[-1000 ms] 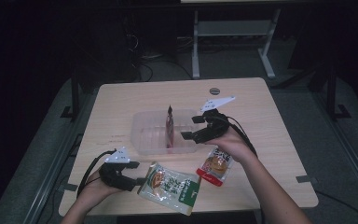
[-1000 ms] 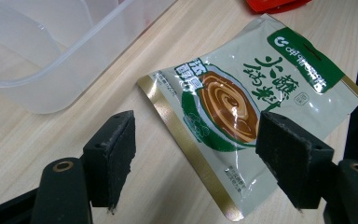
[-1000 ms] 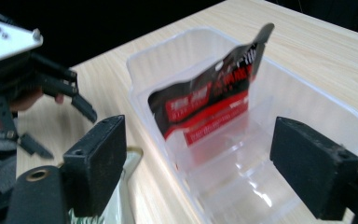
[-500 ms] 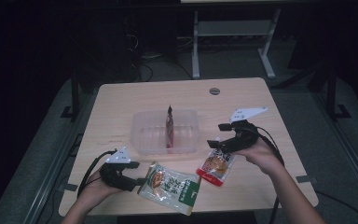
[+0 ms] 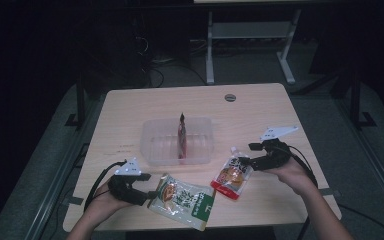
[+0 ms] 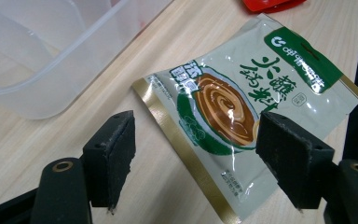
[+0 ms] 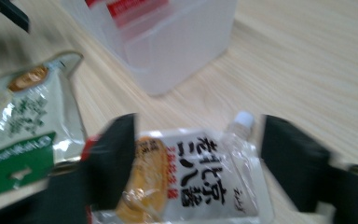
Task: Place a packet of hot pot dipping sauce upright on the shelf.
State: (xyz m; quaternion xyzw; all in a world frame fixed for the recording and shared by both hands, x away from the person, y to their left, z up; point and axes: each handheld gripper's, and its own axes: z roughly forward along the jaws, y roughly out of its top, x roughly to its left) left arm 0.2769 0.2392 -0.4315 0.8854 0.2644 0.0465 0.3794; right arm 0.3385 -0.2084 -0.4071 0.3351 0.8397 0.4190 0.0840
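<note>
On the worktop (image 5: 260, 107) we note a clear tub (image 5: 177, 142) near the middle, with a red packet (image 5: 182, 137) standing on edge inside it. In front of the tub lie two pouches: a green pouch (image 5: 184, 198) toward the left, flat, and a spouted pouch (image 5: 233, 173) toward the right, white cap pointing away from the person. Our left gripper (image 5: 145, 192) rests low at the near left edge, jaws wide apart and holding nothing; in the left gripper view the green pouch (image 6: 249, 107) lies flat just ahead of the jaws, its near corner reaching between them, the pads clear of it. Our right gripper (image 5: 244, 162) sits at the right side of the spouted pouch, level with its cap end. Its jaws have just been closing; in the right gripper view, which is blurred, the spouted pouch (image 7: 200, 172) lies between them, still with a gap on the cap side, so we read them as partly open and not yet gripping. The tub (image 7: 168, 42) shows behind it there.
</note>
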